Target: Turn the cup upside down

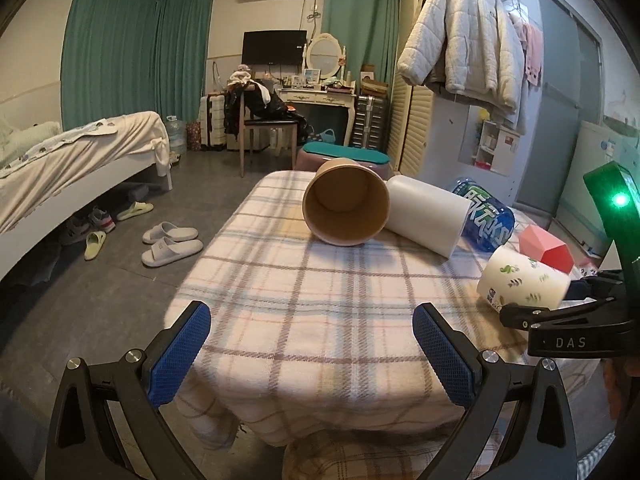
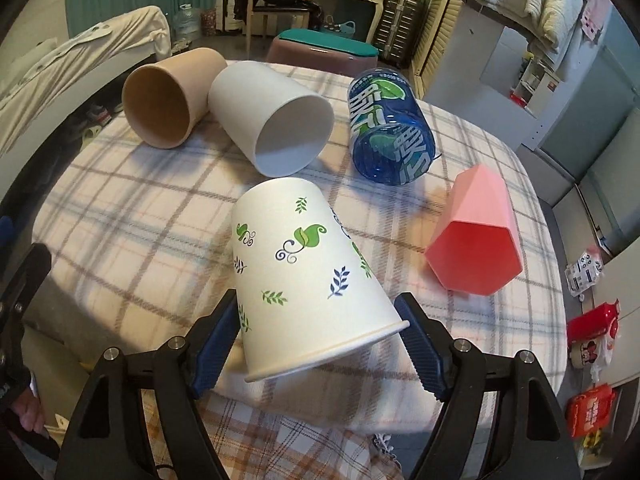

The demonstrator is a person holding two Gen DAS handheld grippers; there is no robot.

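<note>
We note four distractors lying on their sides on the plaid cloth (image 2: 120, 208) ahead of the right gripper: brown cup (image 2: 168, 100), plain white cup (image 2: 276, 116), blue cup (image 2: 388, 128), pink faceted cup (image 2: 476, 236). Left of the left gripper we see a bed (image 1: 80, 152) and slippers (image 1: 172, 244).

A lived-in home bedroom: an unmade bed (image 1: 80, 152), teal curtains (image 1: 120, 48), a dressing table with oval mirror (image 1: 326, 54), slippers (image 1: 172, 244) on the floor.

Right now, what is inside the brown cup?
The brown cup lies on its side, mouth toward the cameras. Its inner wall and bottom show bare; nothing is visible inside. The left view agrees.
</note>
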